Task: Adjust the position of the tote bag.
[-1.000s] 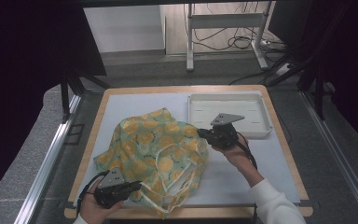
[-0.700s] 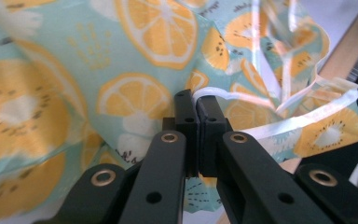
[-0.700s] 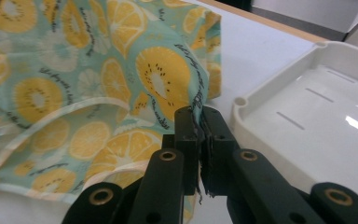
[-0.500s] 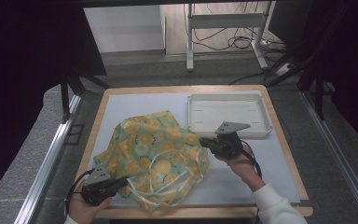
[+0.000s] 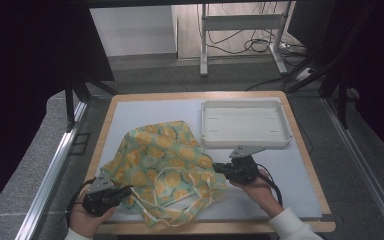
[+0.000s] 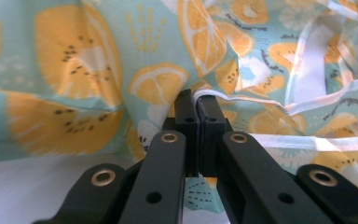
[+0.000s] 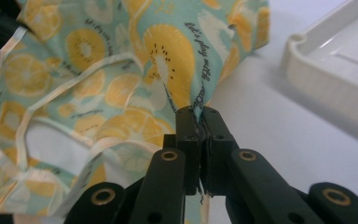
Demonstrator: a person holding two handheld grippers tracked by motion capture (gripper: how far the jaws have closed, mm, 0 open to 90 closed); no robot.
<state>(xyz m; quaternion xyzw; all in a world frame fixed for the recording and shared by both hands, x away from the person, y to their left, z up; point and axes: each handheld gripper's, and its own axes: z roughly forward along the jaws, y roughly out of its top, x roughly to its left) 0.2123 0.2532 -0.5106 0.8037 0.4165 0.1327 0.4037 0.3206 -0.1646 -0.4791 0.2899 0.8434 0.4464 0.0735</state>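
A mint-green cloth printed with orange slices [image 5: 165, 165], with pale ties trailing at its near edge, lies crumpled on the white table mat. My left gripper [image 5: 126, 191] is shut on the cloth's near left edge; in the left gripper view the jaws pinch a white hem of the cloth [image 6: 121, 79] at my left gripper [image 6: 197, 100]. My right gripper [image 5: 219, 167] is shut on the cloth's right edge. In the right gripper view my right gripper [image 7: 196, 114] clamps a fold of the cloth [image 7: 121, 70] that rises from the tips.
A white shallow tray [image 5: 245, 142] sits at the back right of the mat, just beyond the right gripper; its wall [image 7: 326, 88] stands close on that side. The wooden table edge [image 5: 305, 145] runs around the mat. A metal rail [image 5: 55, 165] borders the left.
Both hands have drawn toward the table's near edge, pulling the cloth with them. The cloth sits lower and more spread out than a second ago.
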